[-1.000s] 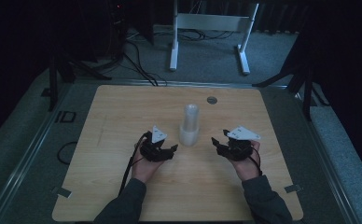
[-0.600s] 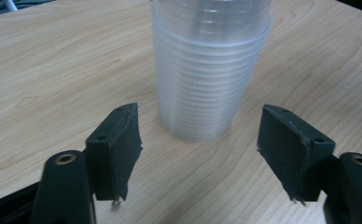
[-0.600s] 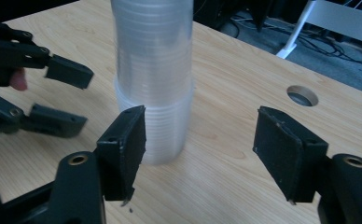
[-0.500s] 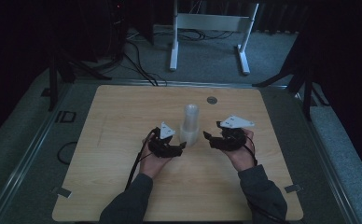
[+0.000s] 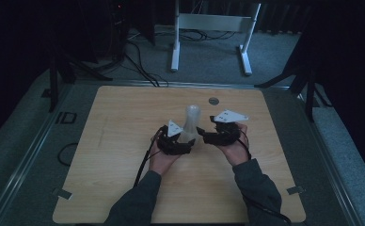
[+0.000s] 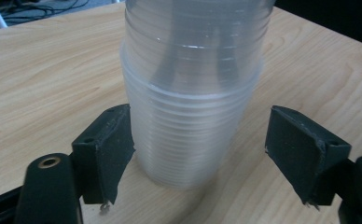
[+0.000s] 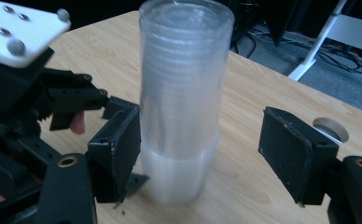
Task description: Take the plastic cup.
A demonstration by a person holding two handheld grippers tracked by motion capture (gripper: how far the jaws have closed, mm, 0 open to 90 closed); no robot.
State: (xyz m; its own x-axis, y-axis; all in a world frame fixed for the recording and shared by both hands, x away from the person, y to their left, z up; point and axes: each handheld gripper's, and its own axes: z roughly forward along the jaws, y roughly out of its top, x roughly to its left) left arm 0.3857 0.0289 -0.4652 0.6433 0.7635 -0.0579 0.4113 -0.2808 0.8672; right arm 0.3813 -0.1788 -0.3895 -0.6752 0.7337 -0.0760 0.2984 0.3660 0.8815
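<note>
The stack of clear ribbed plastic cups (image 5: 191, 123) stands upright on the pale wooden worktop (image 5: 119, 127), a little beyond its middle, and serves as the landmark here.

Just left of the stack in the high view sits the left gripper (image 5: 186, 143), black with a grey three-cornered plate on top, held in the person's left hand (image 5: 162, 157). Its fingers have just been opening and now stand released around the base of the stack. In the left gripper view (image 6: 198, 149) the left finger (image 6: 105, 144) lies right against the stack's wall, possibly brushing it, while the other finger stands clear with bare worktop between it and the cups.

Just right of the stack is the right gripper (image 5: 203, 134), in the person's right hand (image 5: 234, 148). Its fingers have also just been opening and are released, with the stack's lower half between them. In the right gripper view (image 7: 202, 154) the left finger (image 7: 118, 149) is close beside the stack, the right one well off it.

Beyond the stack, to its right, a round grey grommet (image 5: 213, 100) is set in the worktop
</note>
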